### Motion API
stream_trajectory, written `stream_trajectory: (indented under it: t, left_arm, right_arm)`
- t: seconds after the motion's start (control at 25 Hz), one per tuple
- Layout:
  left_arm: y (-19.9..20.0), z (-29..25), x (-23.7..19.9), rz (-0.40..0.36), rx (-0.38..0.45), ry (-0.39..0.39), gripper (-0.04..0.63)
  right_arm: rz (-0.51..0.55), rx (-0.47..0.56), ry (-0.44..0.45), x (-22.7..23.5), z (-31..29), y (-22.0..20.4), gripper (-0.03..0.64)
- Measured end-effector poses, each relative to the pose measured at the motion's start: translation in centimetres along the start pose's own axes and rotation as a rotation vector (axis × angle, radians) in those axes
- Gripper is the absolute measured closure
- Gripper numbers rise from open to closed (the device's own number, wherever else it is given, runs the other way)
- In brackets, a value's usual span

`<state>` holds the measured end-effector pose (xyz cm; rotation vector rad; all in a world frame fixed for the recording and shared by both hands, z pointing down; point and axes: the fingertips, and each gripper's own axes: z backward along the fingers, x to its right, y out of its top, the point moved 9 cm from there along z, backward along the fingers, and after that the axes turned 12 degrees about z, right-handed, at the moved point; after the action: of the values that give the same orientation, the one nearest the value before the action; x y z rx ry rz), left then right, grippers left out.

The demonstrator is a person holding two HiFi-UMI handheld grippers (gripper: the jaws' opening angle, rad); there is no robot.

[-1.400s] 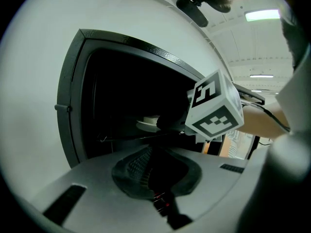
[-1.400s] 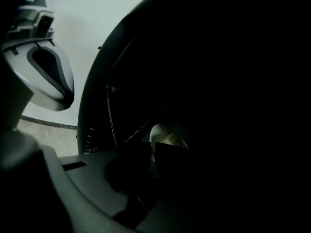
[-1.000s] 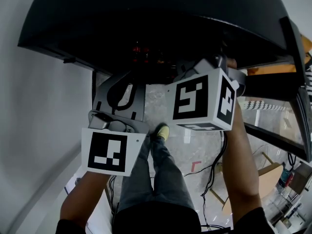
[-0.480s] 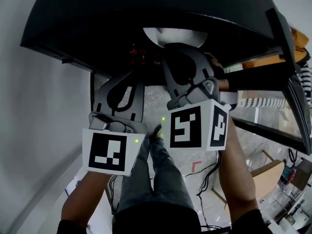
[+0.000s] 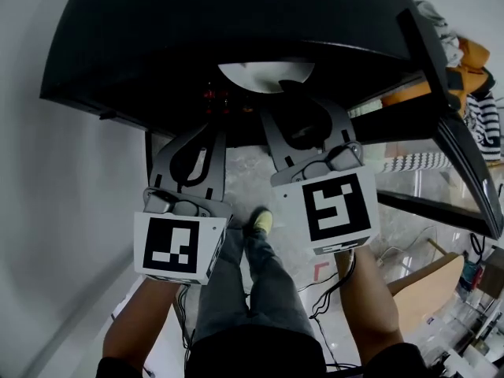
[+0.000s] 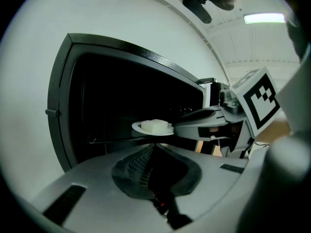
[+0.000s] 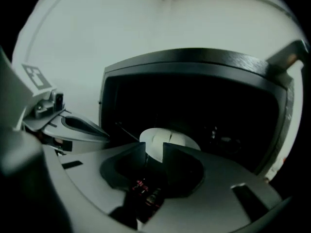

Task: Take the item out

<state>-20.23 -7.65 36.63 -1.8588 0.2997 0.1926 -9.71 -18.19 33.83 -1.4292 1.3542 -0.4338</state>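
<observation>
A black oven [image 5: 236, 22] stands open in front of me. At its mouth lies a white plate [image 5: 264, 73] that bears a pale white block [image 6: 154, 124]. My right gripper [image 5: 290, 93] reaches to the plate's near rim, and its jaws are opening. The plate [image 7: 170, 140] shows in the gap between them, and the pads do not clearly press on it. My left gripper [image 5: 206, 132] hangs lower left of the plate, shut and empty. In its own view the left gripper [image 6: 153, 148] points at the plate [image 6: 146, 129], with the right gripper [image 6: 177, 126] to the right.
The oven's open door [image 5: 441, 93] juts out at the right. A white wall [image 5: 55, 211] runs along the left. Below are the person's legs, a yellow shoe [image 5: 262, 220] and cables on the floor [image 5: 339, 282]. Clothes [image 5: 472, 77] hang at the far right.
The white plate has come into view at the oven mouth. My right gripper has turned its marker cube face-up and shifted right and nearer. The left gripper has hardly moved.
</observation>
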Motion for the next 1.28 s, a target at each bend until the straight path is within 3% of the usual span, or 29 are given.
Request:
stream_trajectory:
  t: [0.2,0.32,1.0,1.28]
  left_arm:
    - [0.3,-0.6,0.1,-0.027,-0.019,-0.011,0.590]
    - [0.3,-0.8,0.0,-0.038,-0.034,-0.010,0.589]
    - [1.3,-0.6,-0.7,-0.047,-0.049,-0.002,0.591]
    - [1.6,-0.6,-0.6,-0.056,-0.058,-0.010,0.590]
  right_arm:
    - [-0.403,-0.035,-0.029,1.1,1.4,-3.5,0.469]
    - [-0.560,-0.027,-0.044,1.2,0.8,-4.3,0.451]
    - [-1.151,0.122,-0.019,2.1,-2.0,-4.8,0.451]
    - [-1.313,0.131,-0.031,2.4,-2.8,-5.6,0.457]
